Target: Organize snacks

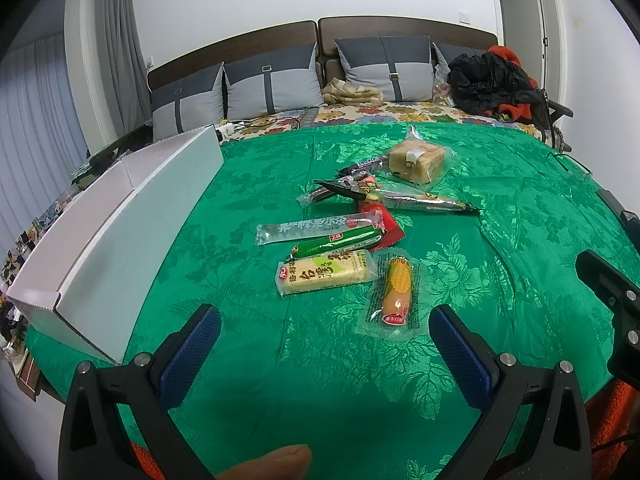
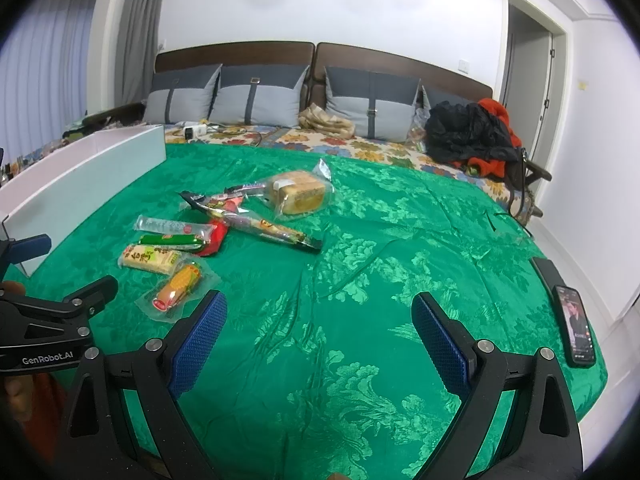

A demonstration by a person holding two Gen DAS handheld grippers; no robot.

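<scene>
both claws stood released, fingers spread wide and holding nothing. the left claw (image 1: 324, 348) hovered low over the green bedspread (image 1: 500, 280), just short of the corn sausage pack (image 1: 394, 296). the right claw (image 2: 320, 336) hovered over bare cloth, well apart from the snacks. the snacks lay clustered mid-bed: a rice cracker pack (image 1: 326, 274) beside a green sausage (image 1: 338, 242), a wrapped bread loaf (image 1: 418, 160) farthest back. a white box (image 1: 120, 232) stood open at the bed's left edge. a phone (image 2: 576, 326) lay at the right edge.

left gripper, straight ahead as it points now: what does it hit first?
Likely the corn sausage in its clear packet, just right of the open left gripper midline; the yellow rice-cracker bar lies close behind. Depth uncertain.
</scene>
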